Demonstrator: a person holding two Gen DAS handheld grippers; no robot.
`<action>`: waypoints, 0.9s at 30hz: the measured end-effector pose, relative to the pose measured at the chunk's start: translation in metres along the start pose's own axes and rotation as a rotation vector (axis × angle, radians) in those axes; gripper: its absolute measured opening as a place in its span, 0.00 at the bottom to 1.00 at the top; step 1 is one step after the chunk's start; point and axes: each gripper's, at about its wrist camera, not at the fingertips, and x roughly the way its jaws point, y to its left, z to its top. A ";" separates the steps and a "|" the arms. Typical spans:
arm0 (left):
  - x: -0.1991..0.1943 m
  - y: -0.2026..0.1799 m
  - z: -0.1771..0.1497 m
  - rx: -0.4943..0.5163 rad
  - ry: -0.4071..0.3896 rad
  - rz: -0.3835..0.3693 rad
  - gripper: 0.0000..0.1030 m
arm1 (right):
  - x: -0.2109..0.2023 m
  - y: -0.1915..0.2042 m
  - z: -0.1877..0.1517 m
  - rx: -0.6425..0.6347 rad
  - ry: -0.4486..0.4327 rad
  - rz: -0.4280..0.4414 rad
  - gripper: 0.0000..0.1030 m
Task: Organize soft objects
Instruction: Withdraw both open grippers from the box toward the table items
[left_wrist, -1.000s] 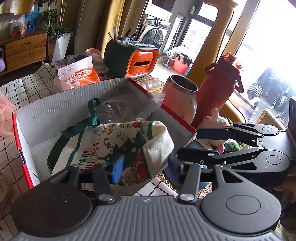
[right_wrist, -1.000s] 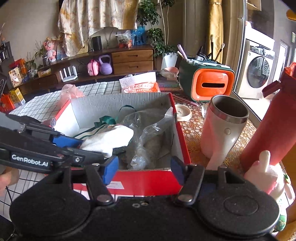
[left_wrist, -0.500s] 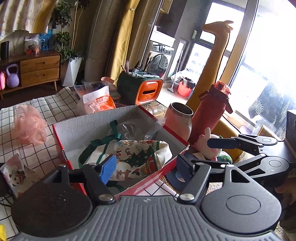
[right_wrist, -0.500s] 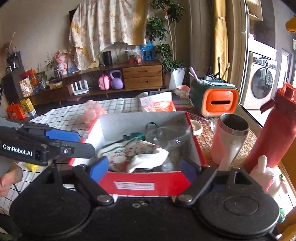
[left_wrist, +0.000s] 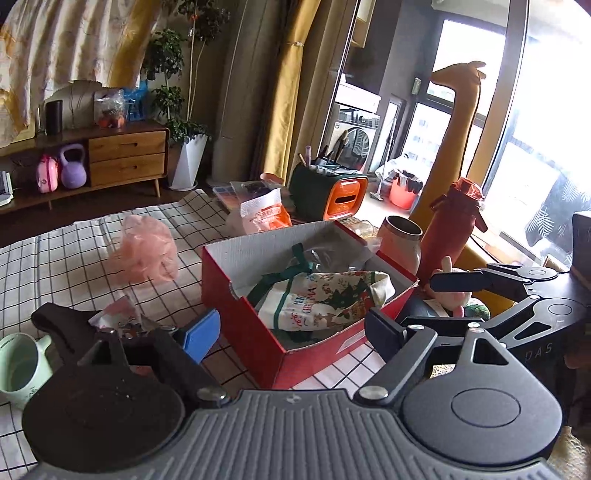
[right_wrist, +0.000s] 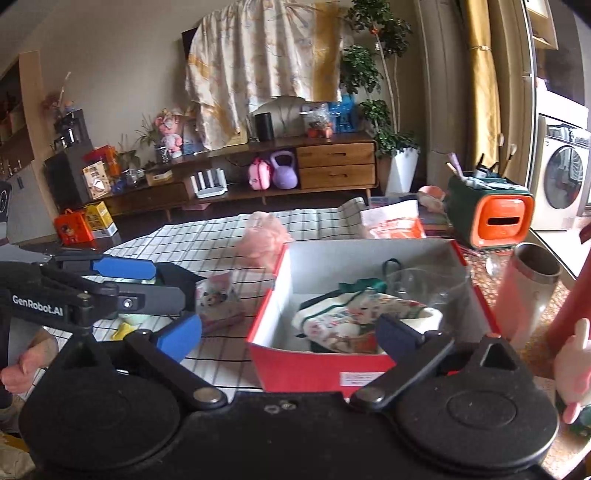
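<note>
1. Both grippers have backed off and risen from the box (left_wrist: 258, 343) since a second ago; the view now takes in more table, and the jaws have just been opening with nothing between them.
2. Far left: green mug (left_wrist: 18, 365) and a small printed pouch (right_wrist: 218, 299) sit on the checked cloth (left_wrist: 74, 251), loose. The pouch looks soft, so probably next in line.
3. Left gripper (left_wrist: 291, 328): tongs wide, empty, hovering near the box's near-left corner. Clear of everything, likely free to go for a new item.
4. Pink mesh puff (left_wrist: 146, 247) lies on the cloth left of the box and apart from it. Still unsorted.
5. Centre: the box, red outside, holds the Christmas bag (left_wrist: 321, 299) at the near side, with a clear plastic bag (right_wrist: 428, 284) behind it. Bag lies slumped and rests on its own, so the drop looks finished.
6. Right gripper (right_wrist: 290, 332): tongs wide, empty, in front of the box's near wall.
7. Right of the box: steel cup (right_wrist: 528, 288), red bottle (left_wrist: 450, 229), and a pink plush (right_wrist: 576, 365) just beside them. The plush is soft, and still outside.
</note>
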 end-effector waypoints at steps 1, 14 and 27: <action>-0.005 0.005 -0.002 -0.002 0.003 0.011 0.83 | 0.002 0.005 0.000 -0.004 0.002 0.008 0.98; -0.057 0.085 -0.033 -0.107 -0.015 0.152 1.00 | 0.038 0.051 -0.001 -0.024 0.049 0.103 0.99; -0.050 0.139 -0.082 -0.303 -0.004 0.300 1.00 | 0.112 0.094 0.001 -0.080 0.153 0.151 0.99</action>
